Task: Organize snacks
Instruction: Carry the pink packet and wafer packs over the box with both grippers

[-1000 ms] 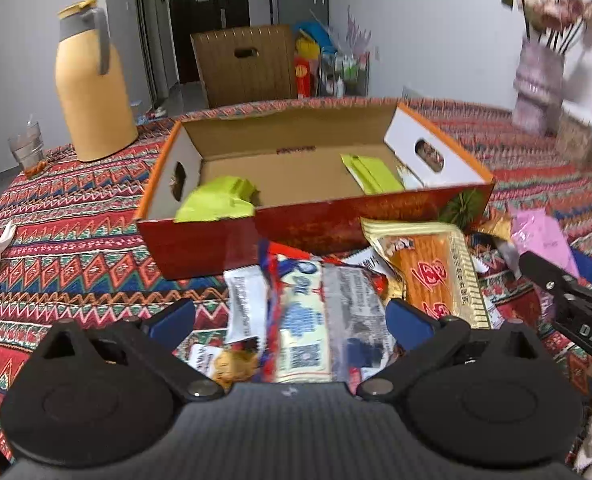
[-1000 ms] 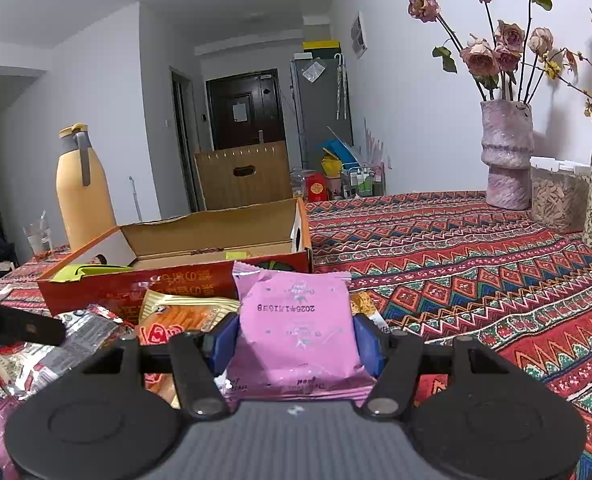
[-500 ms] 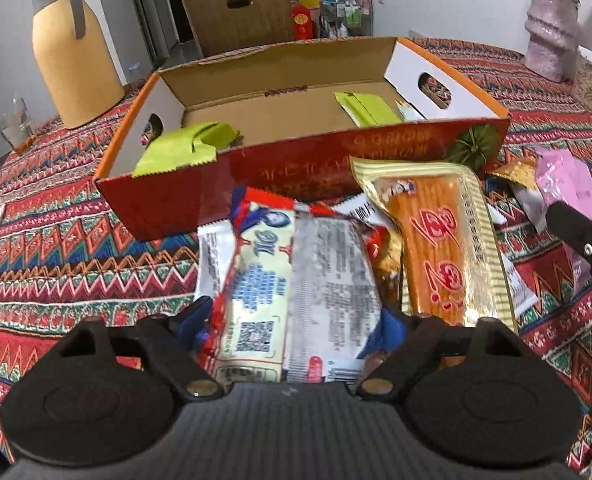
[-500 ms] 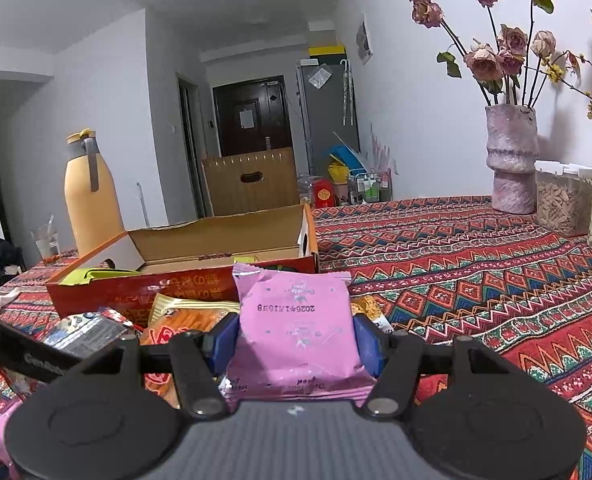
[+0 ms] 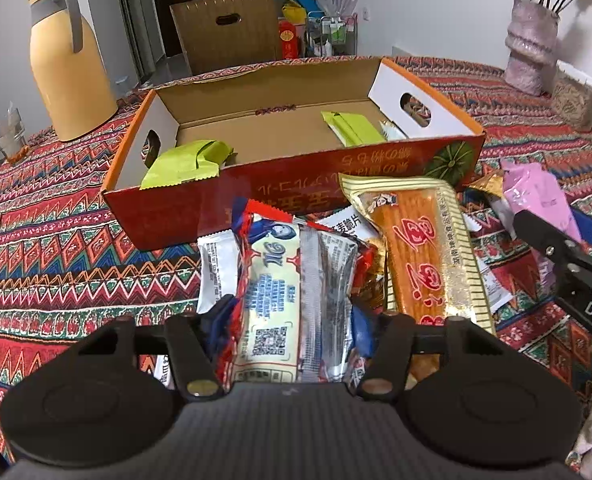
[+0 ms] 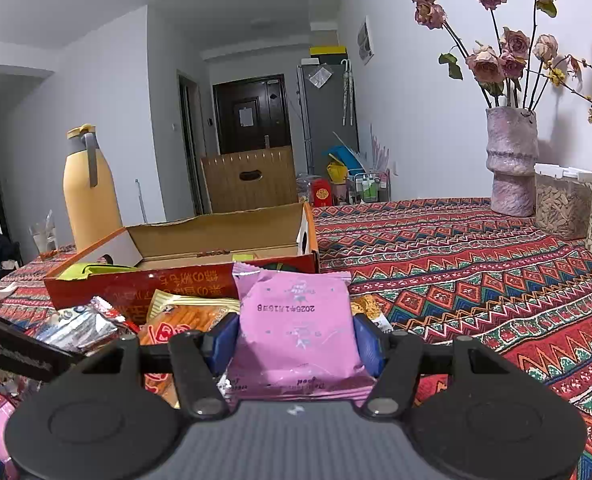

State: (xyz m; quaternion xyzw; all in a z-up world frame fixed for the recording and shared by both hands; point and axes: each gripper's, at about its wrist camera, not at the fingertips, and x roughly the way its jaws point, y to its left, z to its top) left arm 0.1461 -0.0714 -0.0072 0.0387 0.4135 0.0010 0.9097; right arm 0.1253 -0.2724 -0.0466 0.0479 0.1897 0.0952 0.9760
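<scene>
A: What does the left gripper (image 5: 291, 320) have?

B: Its jaws have just been closing, and the blue pads now press both sides of a red, white and silver snack packet (image 5: 296, 292) that sticks out straight ahead between the fingers. It points down at the pile of snacks on the patterned tablecloth (image 5: 67, 248).

A: And the right gripper (image 6: 296, 338)?

B: Partly closed on a pink packet (image 6: 296, 324), which stands upright between its pads, printed date upside down.

A: Where is the box?

B: The open cardboard box (image 5: 223, 200) sits just beyond the left gripper's packet, long red wall facing it. Two green packets lie inside: one (image 5: 183, 162) leaning on the near left corner, another (image 5: 352, 128) toward the right end.

A: Anything beside the left gripper?

B: An orange packet with gold edges (image 5: 420, 256) lies just right of the held one, touching the box wall. Farther right is the black arm of the other gripper. A yellow jug (image 5: 69, 68) stands far left, behind the box.
</scene>
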